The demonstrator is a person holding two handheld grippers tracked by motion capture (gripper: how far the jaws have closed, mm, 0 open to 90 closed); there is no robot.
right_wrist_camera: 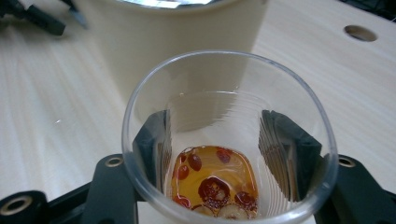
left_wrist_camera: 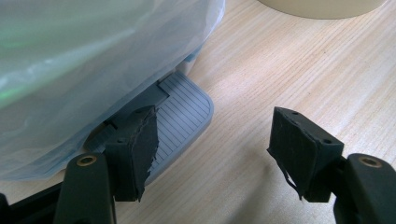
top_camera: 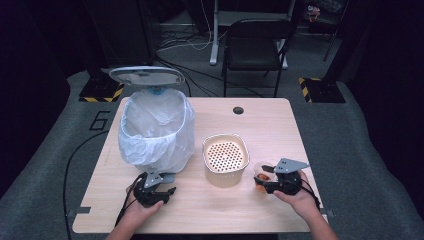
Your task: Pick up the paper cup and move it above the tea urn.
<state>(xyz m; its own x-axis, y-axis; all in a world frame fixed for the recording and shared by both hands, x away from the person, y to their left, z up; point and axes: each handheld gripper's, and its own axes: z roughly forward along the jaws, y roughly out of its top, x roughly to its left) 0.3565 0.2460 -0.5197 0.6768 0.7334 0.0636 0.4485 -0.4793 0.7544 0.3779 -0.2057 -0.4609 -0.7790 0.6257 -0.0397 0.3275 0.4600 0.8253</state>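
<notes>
My right gripper point(top_camera: 267, 180) is shut on a clear plastic cup point(top_camera: 260, 173) just right of a beige container point(top_camera: 225, 159) with a perforated strainer insert. In the right gripper view the jaws of my right gripper point(right_wrist_camera: 229, 149) press the cup point(right_wrist_camera: 219, 116) from both sides. The cup holds a little amber liquid with red pieces point(right_wrist_camera: 215, 179). My left gripper point(top_camera: 162, 186) stands open at the foot of a pedal bin point(top_camera: 156, 130) lined with a white bag. In the left gripper view my left gripper point(left_wrist_camera: 215, 149) has nothing between its pads, and its left pad is over the grey ribbed pedal point(left_wrist_camera: 184, 109).
The bin's lid point(top_camera: 146, 75) stands raised at the back. The wooden table point(top_camera: 280, 125) has a cable hole point(top_camera: 238, 110) near its far edge. A black chair point(top_camera: 255, 45) stands beyond the table. The front edge lies close under both hands.
</notes>
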